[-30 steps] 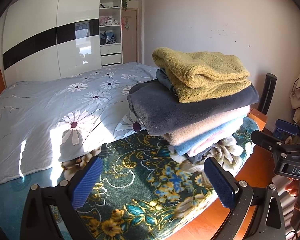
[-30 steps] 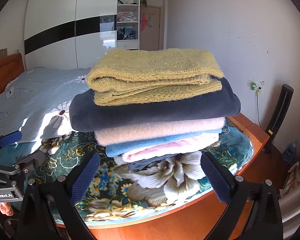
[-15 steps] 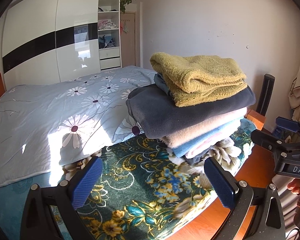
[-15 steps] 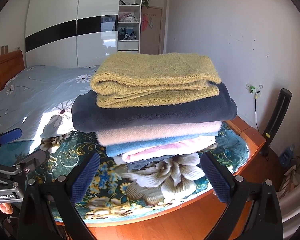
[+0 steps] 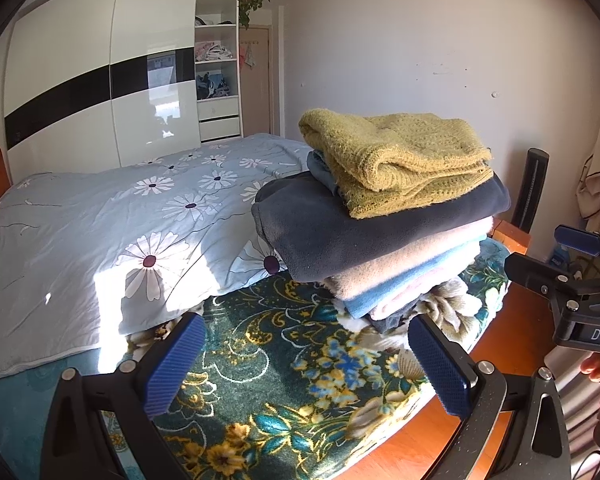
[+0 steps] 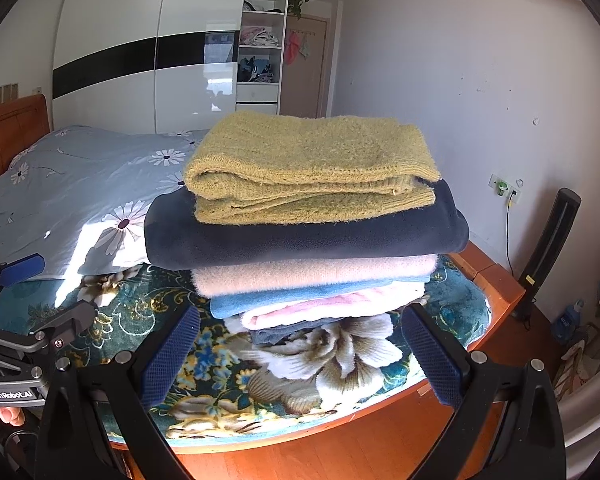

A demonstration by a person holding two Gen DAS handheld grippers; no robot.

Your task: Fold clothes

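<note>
A stack of folded clothes (image 5: 384, 220) sits on the foot of the bed, with a yellow knit sweater (image 5: 396, 160) on top, then a dark navy fleece (image 5: 340, 236), pink and blue pieces below. It also shows in the right wrist view (image 6: 308, 220), with the yellow sweater (image 6: 308, 160) on top. My left gripper (image 5: 306, 364) is open and empty, held back from the stack over the floral blanket (image 5: 268, 384). My right gripper (image 6: 296, 354) is open and empty, in front of the stack's lower edge.
A light blue daisy duvet (image 5: 100, 224) covers the bed to the left. The wooden bed frame (image 6: 496, 280) rims the foot. A white and black wardrobe (image 5: 100, 80) stands behind. A black upright stand (image 6: 548, 248) is by the right wall.
Both grippers have drawn back and down slightly from the stack, which now sits a bit lower in both views. Both stay open. The stack has not moved.
</note>
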